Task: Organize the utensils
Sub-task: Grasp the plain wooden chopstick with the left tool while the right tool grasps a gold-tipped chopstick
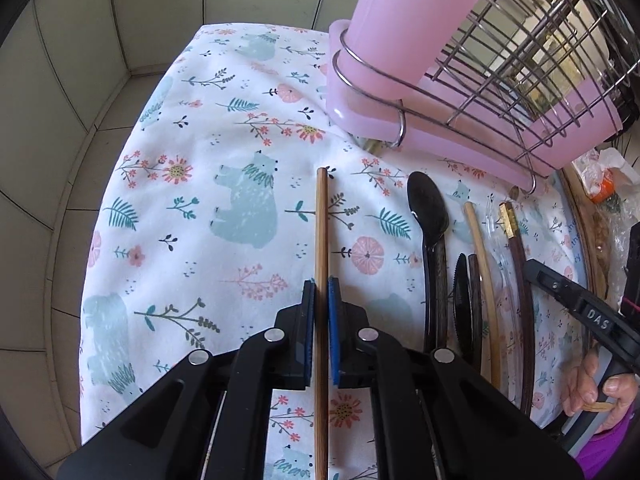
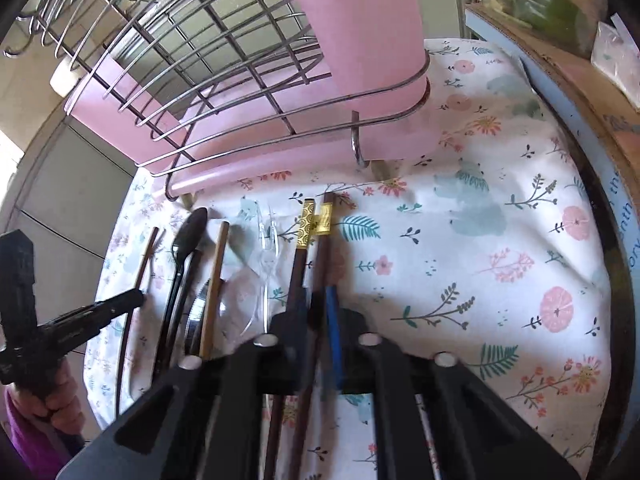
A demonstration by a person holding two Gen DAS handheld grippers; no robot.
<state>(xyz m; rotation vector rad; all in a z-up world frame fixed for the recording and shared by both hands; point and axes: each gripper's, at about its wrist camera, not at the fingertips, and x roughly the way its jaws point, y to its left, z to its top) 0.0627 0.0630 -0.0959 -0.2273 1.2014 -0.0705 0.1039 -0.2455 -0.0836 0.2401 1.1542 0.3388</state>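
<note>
My left gripper (image 1: pixel 321 288) is shut on a light wooden chopstick (image 1: pixel 321 224) that lies along the floral cloth (image 1: pixel 200 140). To its right lie a black spoon (image 1: pixel 428 204), a black serrated knife (image 1: pixel 463 300), a pale chopstick (image 1: pixel 484 272), a clear plastic utensil (image 1: pixel 496 232) and a dark gold-tipped chopstick (image 1: pixel 520 280). My right gripper (image 2: pixel 318 300) is shut on a dark gold-tipped chopstick (image 2: pixel 324 240); its twin (image 2: pixel 300 256) lies just left. The spoon (image 2: pixel 188 240), the knife (image 2: pixel 198 308), the pale chopstick (image 2: pixel 214 280) and the clear utensil (image 2: pixel 268 256) lie further left.
A pink drainer with a wire rack (image 1: pixel 460 80) and a pink cup (image 1: pixel 408 20) stands at the table's far side; it also shows in the right wrist view (image 2: pixel 240 92). A cardboard box (image 2: pixel 560 60) sits right. Tiled wall lies left.
</note>
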